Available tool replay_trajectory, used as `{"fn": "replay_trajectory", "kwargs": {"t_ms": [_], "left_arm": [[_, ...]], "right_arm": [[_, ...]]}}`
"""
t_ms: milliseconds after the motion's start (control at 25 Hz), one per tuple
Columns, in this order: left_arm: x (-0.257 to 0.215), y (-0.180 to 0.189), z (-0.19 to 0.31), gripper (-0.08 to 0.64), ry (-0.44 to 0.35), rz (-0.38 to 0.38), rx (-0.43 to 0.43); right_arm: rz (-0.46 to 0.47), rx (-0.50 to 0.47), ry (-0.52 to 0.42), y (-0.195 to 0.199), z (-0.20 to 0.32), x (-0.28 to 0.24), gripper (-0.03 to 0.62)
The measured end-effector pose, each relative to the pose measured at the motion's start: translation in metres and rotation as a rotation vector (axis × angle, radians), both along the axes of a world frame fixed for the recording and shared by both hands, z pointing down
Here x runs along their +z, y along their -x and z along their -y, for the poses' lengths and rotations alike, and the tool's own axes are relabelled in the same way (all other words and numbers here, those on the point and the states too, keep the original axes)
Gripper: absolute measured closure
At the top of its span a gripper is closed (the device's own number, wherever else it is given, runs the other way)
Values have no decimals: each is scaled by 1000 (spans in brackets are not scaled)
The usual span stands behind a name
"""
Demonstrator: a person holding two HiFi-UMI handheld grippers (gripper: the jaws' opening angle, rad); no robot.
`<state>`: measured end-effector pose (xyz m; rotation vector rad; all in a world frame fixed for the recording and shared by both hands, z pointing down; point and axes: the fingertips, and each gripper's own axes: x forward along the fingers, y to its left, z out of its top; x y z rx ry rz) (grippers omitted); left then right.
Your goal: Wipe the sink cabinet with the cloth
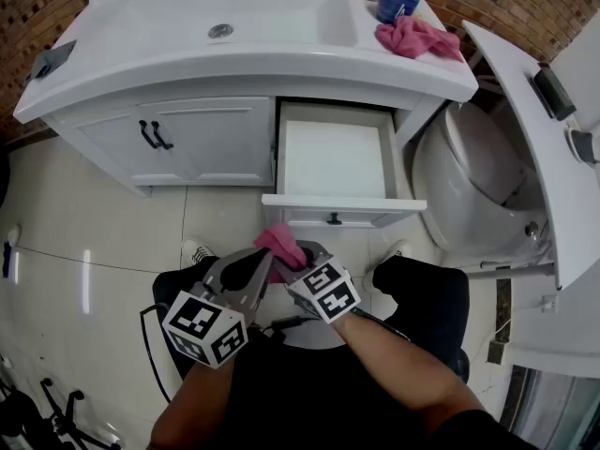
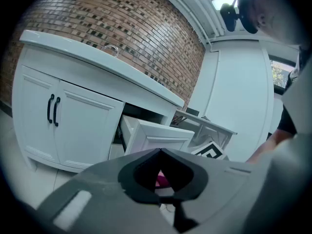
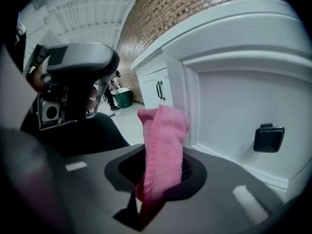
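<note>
My right tongs are clamped on the pink cloth, which stands up out of them just in front of the open drawer of the sink cabinet. My left tongs are closed together just beside them, holding nothing. 1 spare rag lies on the countertop.

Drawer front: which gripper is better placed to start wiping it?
Right. The right gripper is shut on the pink cloth, with the drawer front close ahead of it. The left gripper is shut with nothing in it.
</note>
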<state>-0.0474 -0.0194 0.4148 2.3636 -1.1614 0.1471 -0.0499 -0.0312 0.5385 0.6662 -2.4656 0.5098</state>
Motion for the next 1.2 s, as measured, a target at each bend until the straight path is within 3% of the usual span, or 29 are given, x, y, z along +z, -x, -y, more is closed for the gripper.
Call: {"fn": "replay_trajectory", "kwargs": {"t_ms": [240,400,800,1200], "left_arm": [[21,-9,-3,557,23,21,14],[22,-23,-6,557,23,8,77],[22,-44,-7,557,23,-5,154],[26,-52,-7,557,33,11,162]], "right_arm": [[-6,32,-27,-13,20,4,492],[-21,58,-20,-27,21,7,494],[-97,170,31,-91,34,29,492],[-80,352,134,-147,38,34,494]]}}
